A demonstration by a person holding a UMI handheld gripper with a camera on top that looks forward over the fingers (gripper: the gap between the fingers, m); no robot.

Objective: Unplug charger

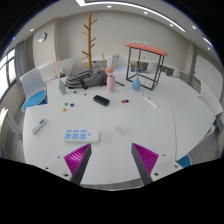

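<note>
Gripper view shows a wide white worktop (150,115) scattered with small things, seen from well above and back, with the gripper (112,158) hanging over its near edge and the jaws standing wide apart, nothing between the magenta pads (78,156). Going left to right: a small grey oblong item (39,126) lies far out to the left of the jaws; ahead of the left finger sits a blue-patterned card (77,134), and further off a cluster of small coloured dots (67,105). Near the middle, well beyond the jaws, lies a black block (102,99) that I judge to be the charger or its plug, its long axis running roughly across the line of the fingers, slightly slanted; whether a cable leaves it is too small to tell. Behind it stand a pink-grey heap (92,77) and a wooden coat stand (90,35). To the right are a small red-and-blue item (125,101), a white strip (151,101) and a red-topped frame table (147,58). The charger lies ahead and a little left of the jaws' centre line, so the reach is probably forward with a slight leftward bias.
</note>
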